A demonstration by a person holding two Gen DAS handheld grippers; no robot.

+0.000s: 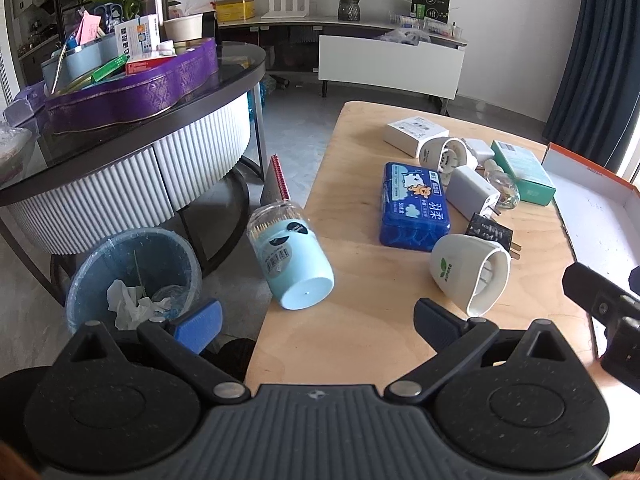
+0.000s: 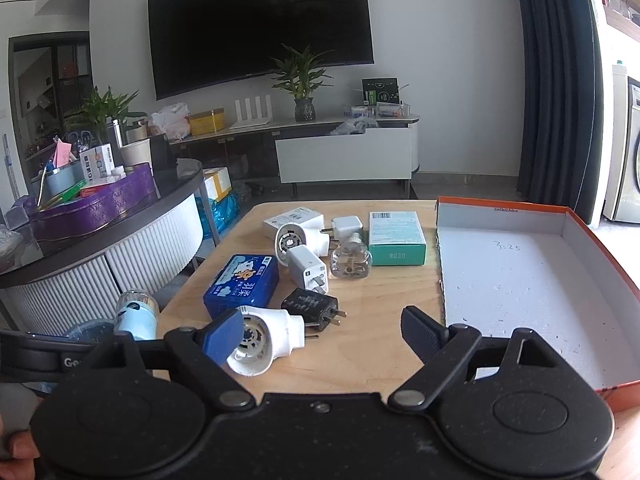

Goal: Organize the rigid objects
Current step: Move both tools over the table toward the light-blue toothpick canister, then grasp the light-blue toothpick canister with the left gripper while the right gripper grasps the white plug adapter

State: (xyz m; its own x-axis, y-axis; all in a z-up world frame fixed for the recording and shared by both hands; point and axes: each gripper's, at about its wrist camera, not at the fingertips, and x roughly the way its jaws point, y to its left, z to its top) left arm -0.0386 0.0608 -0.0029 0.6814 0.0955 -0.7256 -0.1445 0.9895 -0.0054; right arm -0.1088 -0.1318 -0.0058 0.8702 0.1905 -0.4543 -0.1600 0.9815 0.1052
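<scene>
So both tongs are spread wide with nothing between the pads. The left tongs hang over the near-left corner of the wooden counter, aimed at the light blue jar that lies on its side right at the counter's left edge, base toward the camera. My guess is it's the next pick on that side, since it looks like it could roll off toward the bin on the floor below.

The right tongs hover low over the counter's near edge. The white plug-in unit lies tipped over just behind the left blue pad, not pinched. Right beside it sit the black plug adapter and the blue tissue pack; further back are the white charger, a small glass bottle, a teal box and a couple more white bits.

The orange-rimmed shallow box lies open and empty along the right side of the counter, so I'd say that's where all this clutter is meant to go. Sorting hasn't really started yet.
</scene>
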